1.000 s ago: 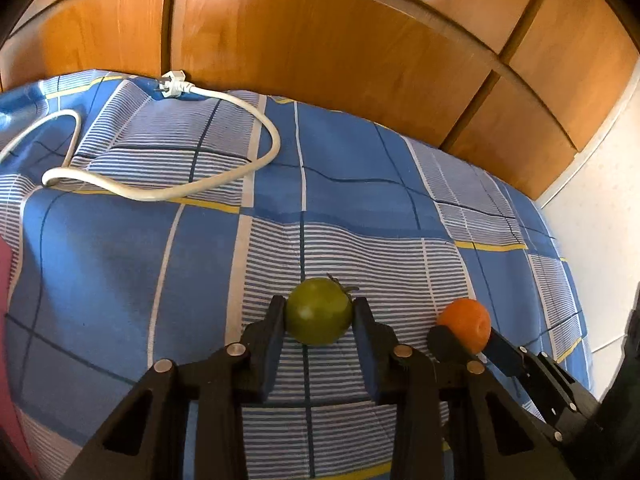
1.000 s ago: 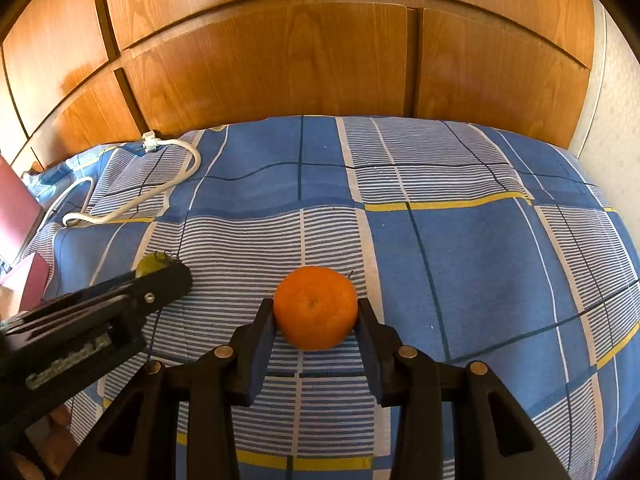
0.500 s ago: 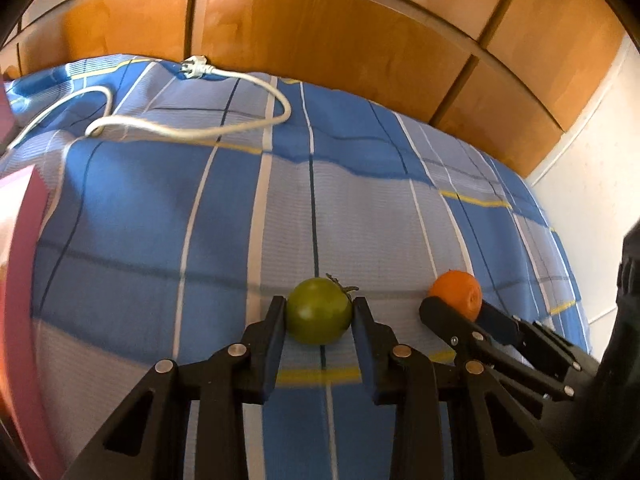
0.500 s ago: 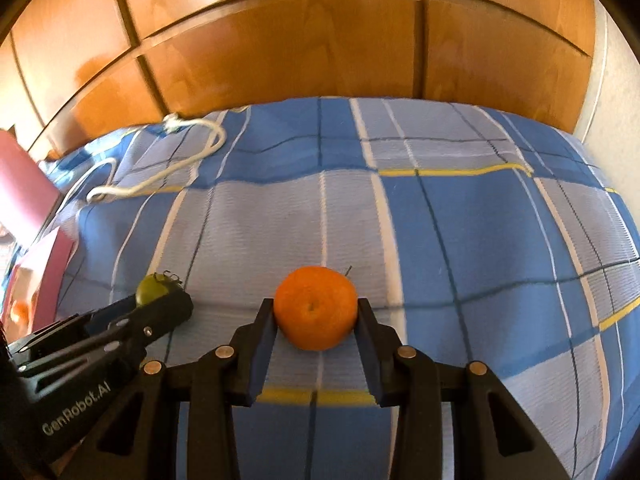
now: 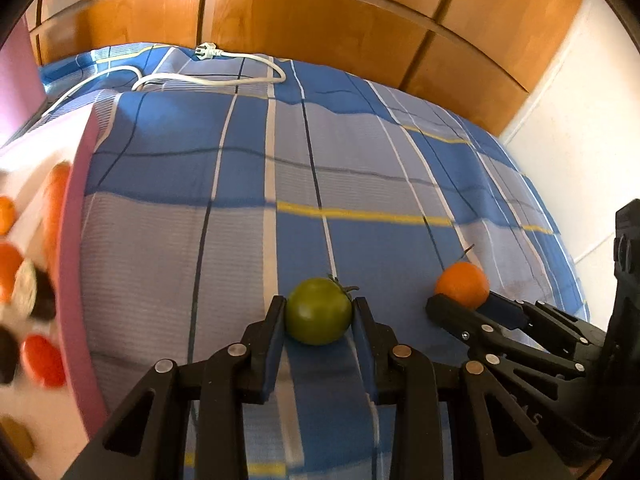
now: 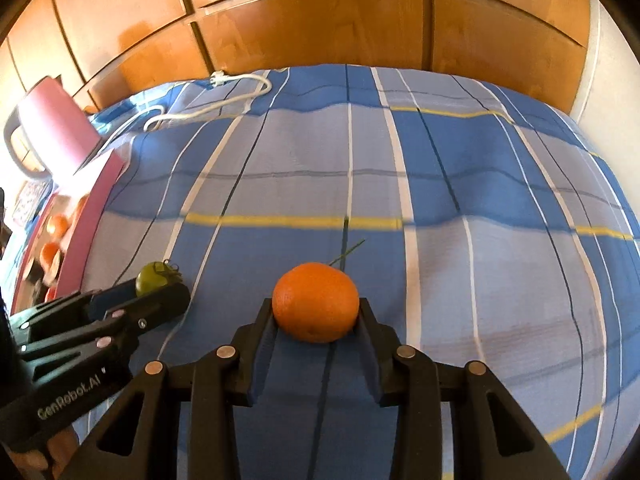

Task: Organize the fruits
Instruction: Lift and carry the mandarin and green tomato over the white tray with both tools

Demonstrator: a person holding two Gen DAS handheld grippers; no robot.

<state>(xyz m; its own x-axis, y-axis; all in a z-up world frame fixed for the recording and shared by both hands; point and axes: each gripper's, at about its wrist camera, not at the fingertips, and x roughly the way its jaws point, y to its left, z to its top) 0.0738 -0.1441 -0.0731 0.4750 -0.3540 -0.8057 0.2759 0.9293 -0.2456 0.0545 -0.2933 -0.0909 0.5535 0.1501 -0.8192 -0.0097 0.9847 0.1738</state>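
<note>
My left gripper (image 5: 319,312) is shut on a green tomato (image 5: 319,311) and holds it above the blue checked bedspread (image 5: 360,184). My right gripper (image 6: 316,312) is shut on an orange mandarin (image 6: 316,307). Each gripper shows in the other's view: the mandarin (image 5: 462,283) at the right, the green tomato (image 6: 152,276) at the left. A pink-rimmed tray (image 5: 74,280) at the left edge holds several orange, red and dark fruits (image 5: 42,360); it also shows in the right wrist view (image 6: 86,236).
A white power cable with a plug (image 5: 208,76) lies at the far side of the bed. Wooden wardrobe doors (image 5: 320,20) stand behind the bed. A white wall (image 5: 580,100) is at the right. A pink upright object (image 6: 56,124) stands behind the tray.
Both grippers have lifted and moved back and left with their fruits. The pink tray with fruits has come into view at the left.
</note>
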